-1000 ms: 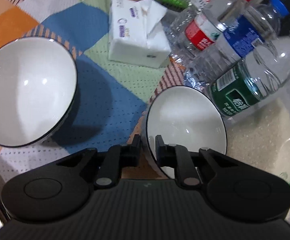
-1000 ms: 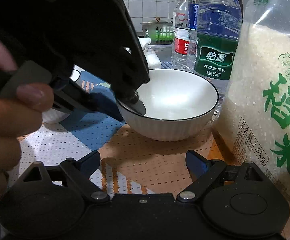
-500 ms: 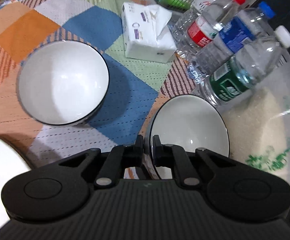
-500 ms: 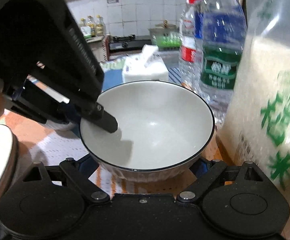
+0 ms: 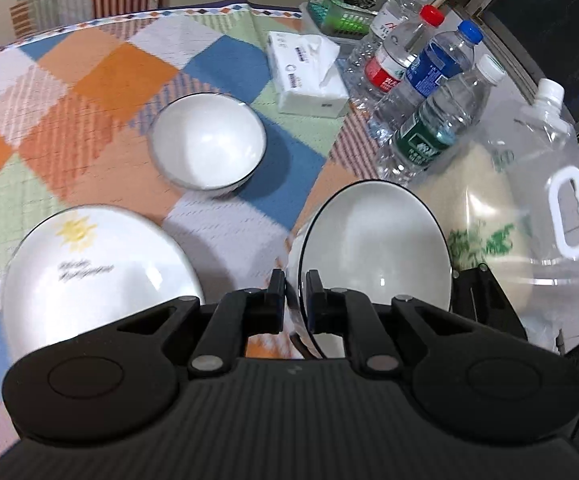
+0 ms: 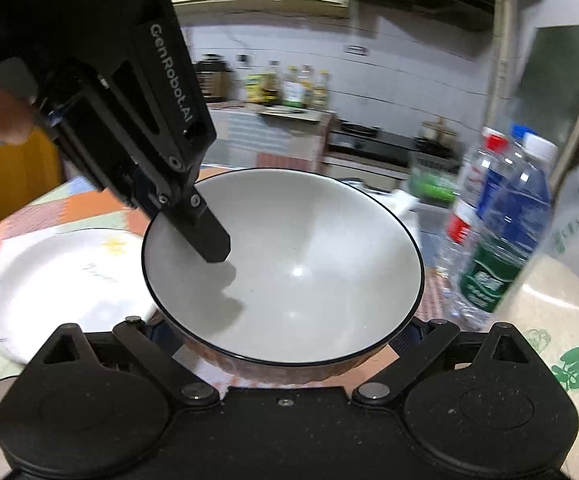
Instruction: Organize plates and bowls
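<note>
We read "GenRobot.AI" in white along the black left gripper (image 6: 294,322) arm above the bowl (image 6: 289,264), other labels near it too blurred

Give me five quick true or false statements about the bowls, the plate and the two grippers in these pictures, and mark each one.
1. The left gripper is clamped on the rim of a bowl. True.
2. The second bowl lies upside down on the tablecloth. False: it stands upright, open side up.
3. The right gripper is shut on a water bottle. False: its jaws are opening, set wide on either side of the held bowl.
4. A plate with a yellow sun print lies on the cloth near the left gripper. True.
5. The tissue pack sits inside the second bowl. False: it lies apart, beside the bottles.
</note>
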`<state>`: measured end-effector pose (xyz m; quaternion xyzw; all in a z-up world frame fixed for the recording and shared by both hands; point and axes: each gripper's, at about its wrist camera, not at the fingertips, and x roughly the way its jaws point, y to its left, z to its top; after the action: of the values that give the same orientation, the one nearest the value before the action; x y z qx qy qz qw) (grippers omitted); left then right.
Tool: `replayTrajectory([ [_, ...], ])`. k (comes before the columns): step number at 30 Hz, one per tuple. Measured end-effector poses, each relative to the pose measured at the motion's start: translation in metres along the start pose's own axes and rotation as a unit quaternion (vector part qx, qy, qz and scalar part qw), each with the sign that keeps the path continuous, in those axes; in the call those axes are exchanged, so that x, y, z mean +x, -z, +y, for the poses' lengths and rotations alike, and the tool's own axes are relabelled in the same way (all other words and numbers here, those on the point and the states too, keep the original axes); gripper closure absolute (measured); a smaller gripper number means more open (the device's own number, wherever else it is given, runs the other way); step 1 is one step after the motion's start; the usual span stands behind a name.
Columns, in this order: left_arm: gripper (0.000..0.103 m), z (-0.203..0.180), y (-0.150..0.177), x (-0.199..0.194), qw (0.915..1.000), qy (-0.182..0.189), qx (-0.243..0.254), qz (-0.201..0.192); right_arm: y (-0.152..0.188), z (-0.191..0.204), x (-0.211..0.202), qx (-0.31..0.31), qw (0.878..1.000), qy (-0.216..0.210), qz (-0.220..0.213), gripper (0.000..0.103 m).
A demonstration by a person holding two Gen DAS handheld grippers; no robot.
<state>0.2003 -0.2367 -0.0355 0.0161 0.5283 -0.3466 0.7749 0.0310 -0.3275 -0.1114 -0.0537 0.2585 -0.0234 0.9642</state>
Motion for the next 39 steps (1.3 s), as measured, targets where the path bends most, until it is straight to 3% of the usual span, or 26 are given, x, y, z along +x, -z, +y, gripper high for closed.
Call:
replayTrajectory([
  [4, 0.094, 0.018, 0.025, -0.019, 0.9995, 0.0, -0.024, 0.018, -0.002, 0.009, -0.025, 0.002, 0.997, -0.077, 0.014, 0.004],
  [8, 0.094, 0.037, 0.051, -0.026, 0.9974, 0.015, -0.055, 0.044, 0.003, 0.028, -0.043, -0.007, 0.992, -0.123, 0.027, 0.003],
  [14, 0.095, 0.056, 0.081, -0.022, 0.9934, 0.008, -0.074, 0.086, 0.017, 0.047, -0.049, -0.035, 0.984, -0.165, 0.051, 0.003],
  [21, 0.095, 0.061, 0.107, -0.019, 0.9922, -0.023, -0.057, 0.109, 0.027, 0.058, -0.043, -0.062, 0.972, -0.211, 0.085, 0.003],
  [28, 0.095, 0.067, 0.124, -0.002, 0.9886, -0.054, -0.046, 0.132, 0.042, 0.077, -0.041, -0.075, 0.967, -0.221, 0.105, 0.003],
  [39, 0.094, 0.052, 0.136, 0.008, 0.9849, -0.109, 0.039, 0.129, 0.048, 0.096, -0.043, -0.13, 0.965, -0.197, 0.116, 0.003],
])
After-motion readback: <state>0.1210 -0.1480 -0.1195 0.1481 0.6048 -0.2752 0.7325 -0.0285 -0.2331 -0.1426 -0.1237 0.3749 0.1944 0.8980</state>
